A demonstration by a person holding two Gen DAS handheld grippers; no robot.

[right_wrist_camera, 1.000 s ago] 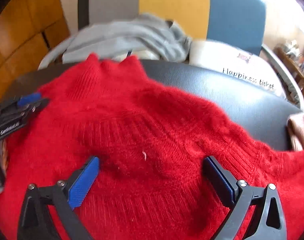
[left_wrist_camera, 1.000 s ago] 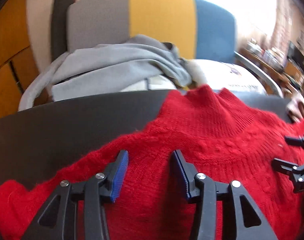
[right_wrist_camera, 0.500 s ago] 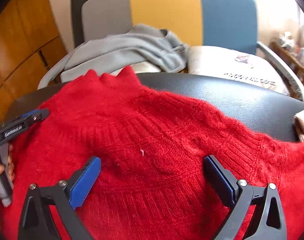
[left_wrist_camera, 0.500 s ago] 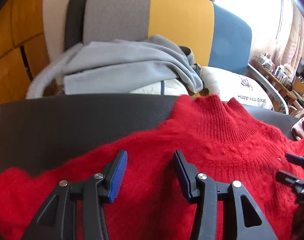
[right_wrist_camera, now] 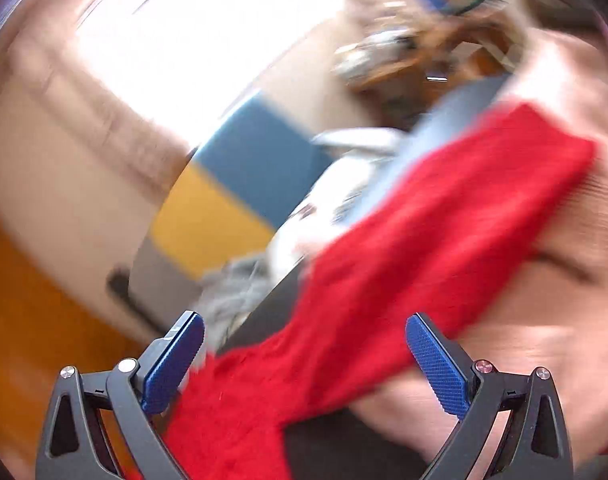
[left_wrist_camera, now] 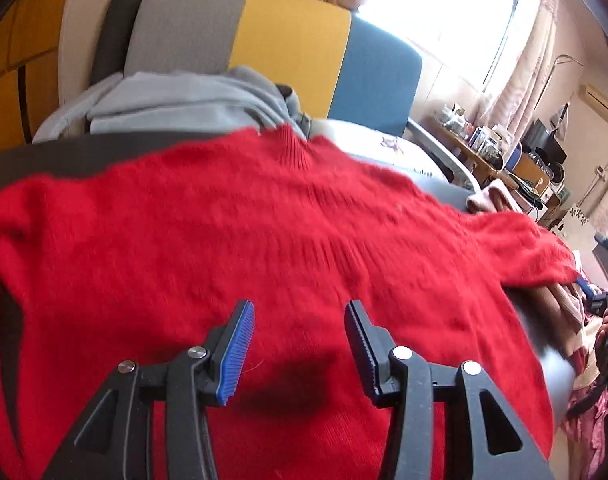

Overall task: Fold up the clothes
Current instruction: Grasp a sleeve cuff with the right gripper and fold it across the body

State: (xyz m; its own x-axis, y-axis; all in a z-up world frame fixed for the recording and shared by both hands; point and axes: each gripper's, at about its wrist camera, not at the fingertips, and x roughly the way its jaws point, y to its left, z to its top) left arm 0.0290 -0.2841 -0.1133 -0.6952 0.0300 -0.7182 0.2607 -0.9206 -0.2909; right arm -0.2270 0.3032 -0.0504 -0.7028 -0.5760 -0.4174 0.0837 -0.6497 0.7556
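Red sweater [left_wrist_camera: 264,232] lying spread across dark table [left_wrist_camera: 84,156], sleeve running rightward.
Right gripper [right_wrist_camera: 304,360] nearer, straddling sleeve [right_wrist_camera: 444,216], parted, gripping nothing; left gripper [left_wrist_camera: 298,344] hovering parted over body.

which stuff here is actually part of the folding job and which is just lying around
Part of the job:
- red sweater, spread on the dark table
- left tool, open over it
- right tool, open near the red sleeve

Just lying about:
- grey hoodie on the chair
- white pillow
- beige garment
- cluttered desk
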